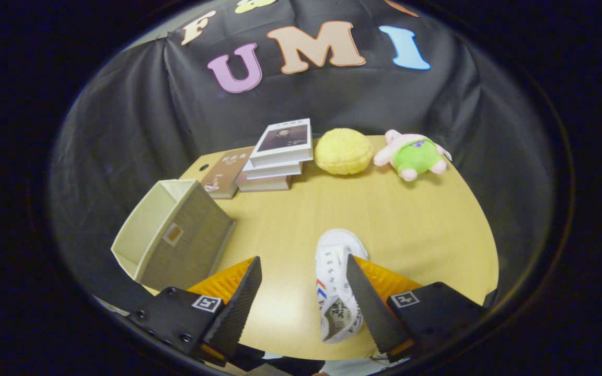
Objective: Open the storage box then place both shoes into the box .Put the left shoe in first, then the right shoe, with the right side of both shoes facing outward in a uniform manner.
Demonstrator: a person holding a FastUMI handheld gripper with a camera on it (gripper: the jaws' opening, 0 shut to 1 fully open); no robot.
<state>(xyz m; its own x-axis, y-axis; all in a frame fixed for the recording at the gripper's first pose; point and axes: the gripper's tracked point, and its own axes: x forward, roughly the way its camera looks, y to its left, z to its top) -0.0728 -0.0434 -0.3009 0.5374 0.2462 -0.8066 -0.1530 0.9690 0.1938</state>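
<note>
While gripper [303, 271] stands wide over table [416, 224], shoe [336, 282] lies between fingers, hard by right one, unheld. Judged step: grasp shoe. Shift right to centre it, close across its width. Long axis runs away from gripper, toe pointing far. Box [175, 235] left, open, apart.

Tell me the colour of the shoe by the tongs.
White, with red and blue stripes on its side; the gripper view shows the shoe best, between the open tongs.

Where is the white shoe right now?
In the gripper view the white shoe lies on the table between the open fingers of the gripper, close against the right finger, with the open storage box off to its left.
</note>
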